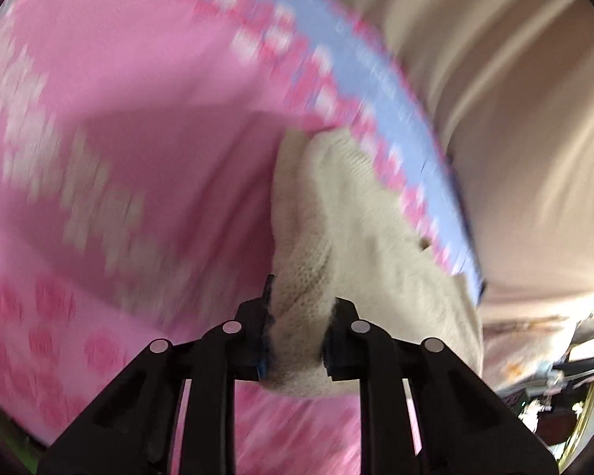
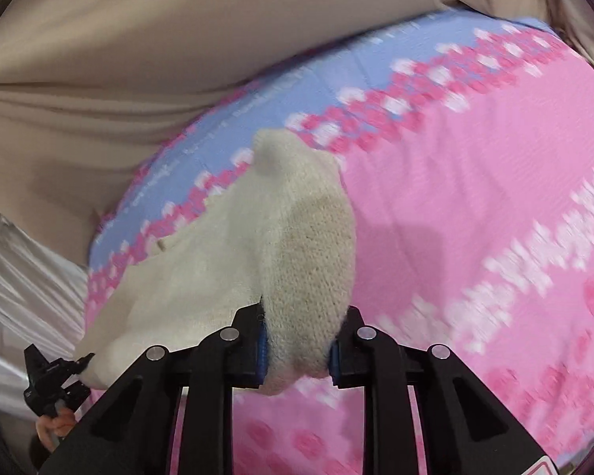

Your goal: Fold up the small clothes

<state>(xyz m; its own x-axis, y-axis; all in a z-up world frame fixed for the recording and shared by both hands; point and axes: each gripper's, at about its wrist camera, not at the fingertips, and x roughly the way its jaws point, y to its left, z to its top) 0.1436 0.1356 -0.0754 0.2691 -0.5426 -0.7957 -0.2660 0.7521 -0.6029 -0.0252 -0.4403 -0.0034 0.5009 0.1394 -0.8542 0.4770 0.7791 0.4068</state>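
Note:
A small cream knitted garment (image 1: 360,237) hangs lifted above a pink patterned mat (image 1: 138,138) with a blue border. My left gripper (image 1: 297,340) is shut on one bunched edge of it. My right gripper (image 2: 299,350) is shut on another bunched edge of the same garment (image 2: 233,261), which stretches to the left. The left gripper shows in the right wrist view (image 2: 55,376) at the garment's far corner. Both views are motion-blurred.
The pink mat (image 2: 475,198) with white and dark pink patterns and a blue border (image 2: 257,111) lies on beige fabric (image 2: 138,59). Beige cloth (image 1: 514,99) also fills the right of the left wrist view, with clutter (image 1: 554,376) at the lower right.

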